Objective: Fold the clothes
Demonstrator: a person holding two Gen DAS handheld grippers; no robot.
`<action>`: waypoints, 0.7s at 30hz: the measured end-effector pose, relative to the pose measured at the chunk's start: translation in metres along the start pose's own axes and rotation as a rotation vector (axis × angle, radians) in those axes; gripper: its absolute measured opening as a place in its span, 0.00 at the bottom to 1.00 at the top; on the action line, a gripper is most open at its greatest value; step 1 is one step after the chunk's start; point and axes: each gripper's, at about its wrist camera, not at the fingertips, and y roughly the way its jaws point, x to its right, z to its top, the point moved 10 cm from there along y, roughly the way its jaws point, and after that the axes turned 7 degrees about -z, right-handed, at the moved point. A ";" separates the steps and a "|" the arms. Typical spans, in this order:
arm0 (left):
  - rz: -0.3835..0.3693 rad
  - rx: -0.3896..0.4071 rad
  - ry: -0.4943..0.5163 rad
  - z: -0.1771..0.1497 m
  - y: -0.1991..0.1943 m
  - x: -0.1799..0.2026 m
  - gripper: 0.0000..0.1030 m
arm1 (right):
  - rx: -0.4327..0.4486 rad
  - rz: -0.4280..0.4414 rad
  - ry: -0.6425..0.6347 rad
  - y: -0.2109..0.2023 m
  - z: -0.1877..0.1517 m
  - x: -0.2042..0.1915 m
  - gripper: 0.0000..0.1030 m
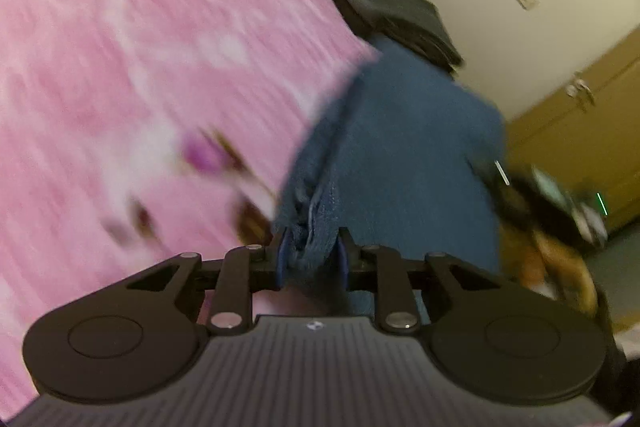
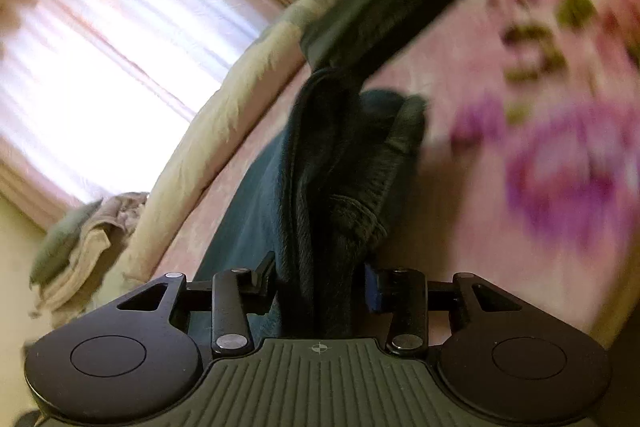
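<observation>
A blue garment [image 1: 396, 143] hangs in front of a pink floral blanket [image 1: 140, 67]. My left gripper [image 1: 310, 251] is shut on a bunched edge of it. In the right wrist view the same blue garment [image 2: 320, 195] looks dark and folds lengthwise, and my right gripper [image 2: 320, 287] is shut on its thick edge. Both views are blurred by motion. The other gripper shows faintly at the right of the left wrist view [image 1: 560, 203].
A dark folded garment [image 1: 396, 11] lies on the pink blanket beyond the blue one; it also shows in the right wrist view [image 2: 392, 3]. A cream bedding roll [image 2: 208, 131] and a bright curtained window [image 2: 104, 67] lie left. Wooden cabinet doors [image 1: 580, 131] stand right.
</observation>
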 end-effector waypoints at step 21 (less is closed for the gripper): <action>0.370 0.013 0.744 -0.043 -0.019 0.077 0.45 | 0.035 -0.021 -0.688 -0.083 -0.101 -0.057 0.66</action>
